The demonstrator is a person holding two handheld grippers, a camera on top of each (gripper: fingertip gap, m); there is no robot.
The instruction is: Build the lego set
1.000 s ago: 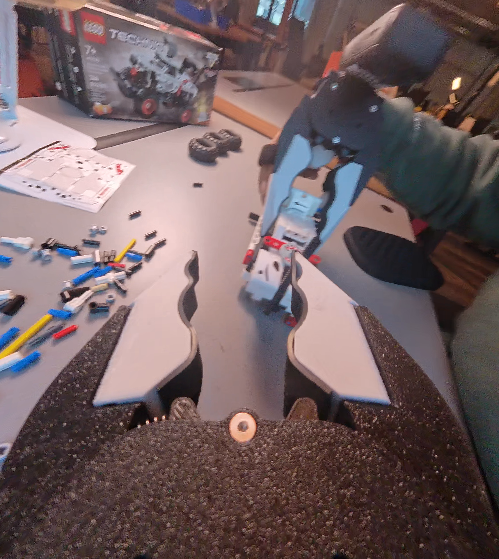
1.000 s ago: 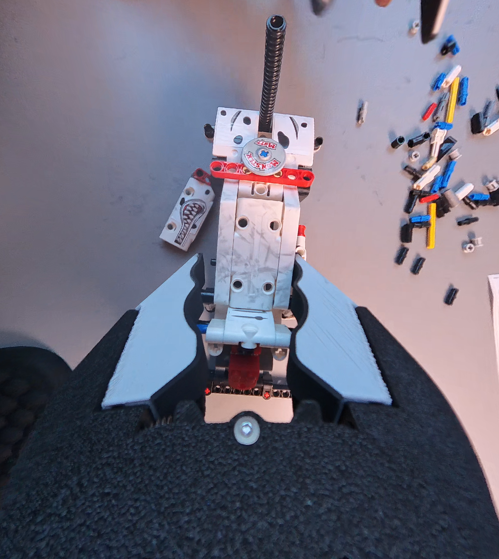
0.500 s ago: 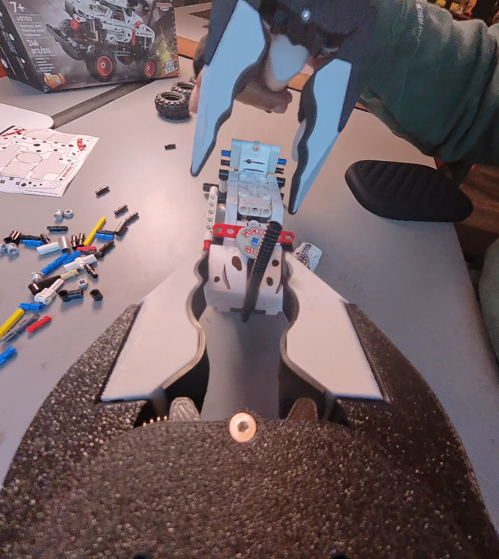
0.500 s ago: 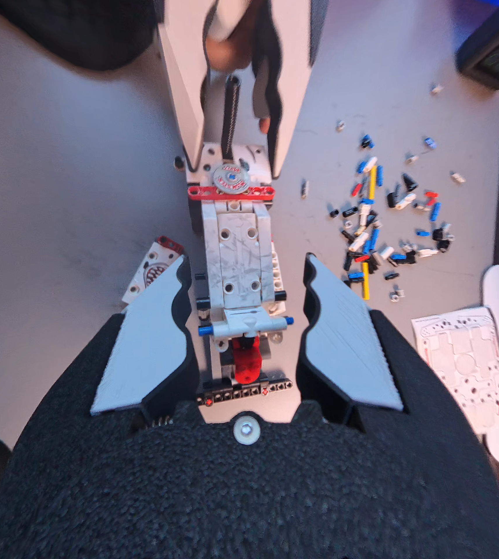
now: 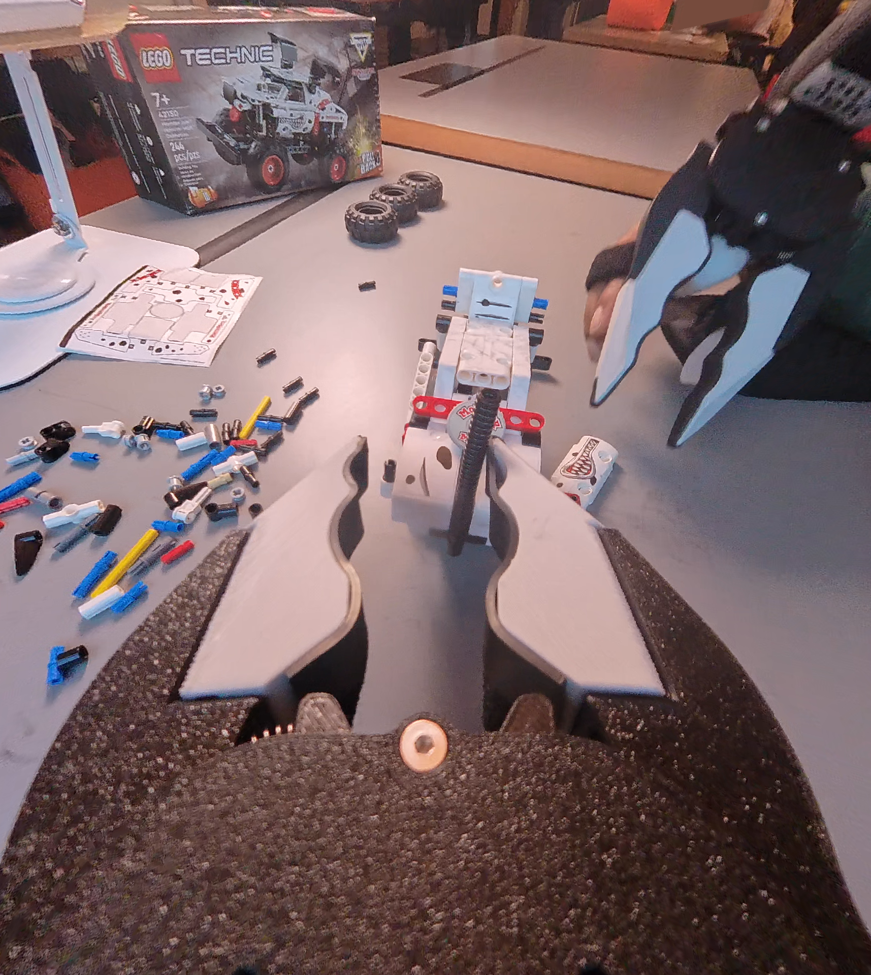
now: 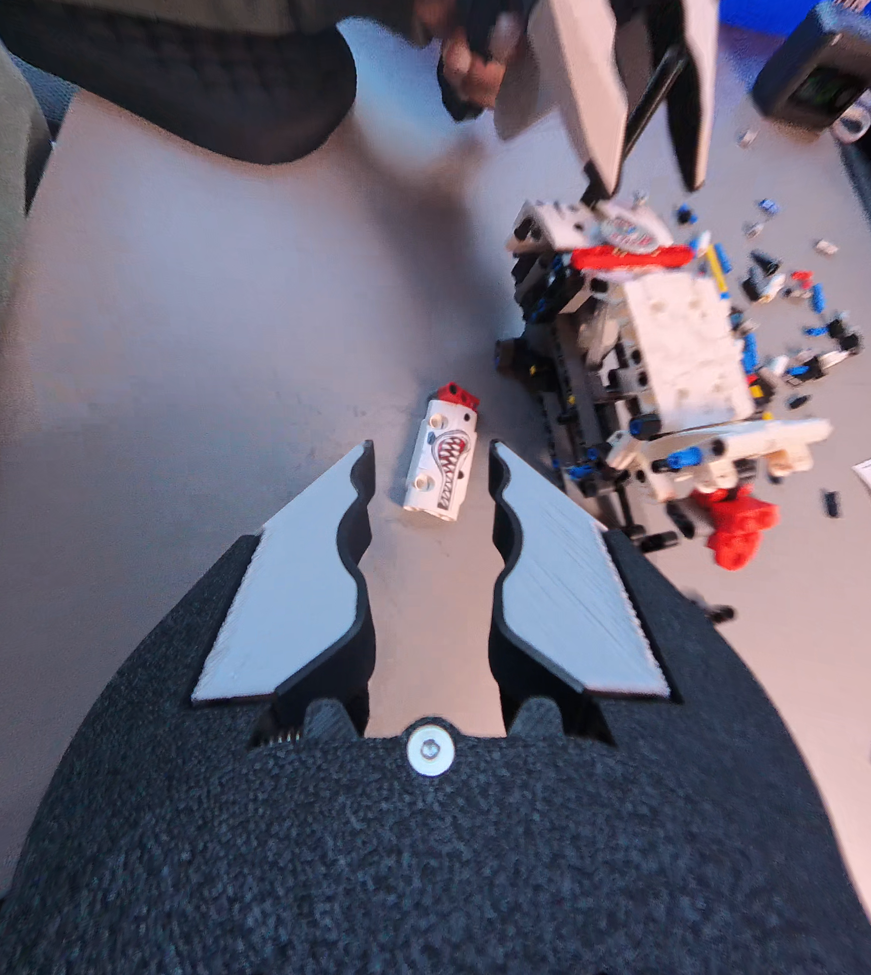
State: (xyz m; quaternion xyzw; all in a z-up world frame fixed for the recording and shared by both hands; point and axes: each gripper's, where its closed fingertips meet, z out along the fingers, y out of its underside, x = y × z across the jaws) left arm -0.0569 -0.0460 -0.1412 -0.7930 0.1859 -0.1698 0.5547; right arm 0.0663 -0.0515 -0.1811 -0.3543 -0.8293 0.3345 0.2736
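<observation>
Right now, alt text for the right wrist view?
The open right gripper hovers over a small white block with a toothy mouth print lying on the grey table. To its right stands the half-built white truck, with the left gripper above its far end.

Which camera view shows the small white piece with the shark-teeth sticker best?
The right wrist view shows it best: the shark-teeth piece lies flat on the table, whole, just ahead of the open right gripper. In the left wrist view the same piece is smaller, at an angle, beside the truck body.
</observation>
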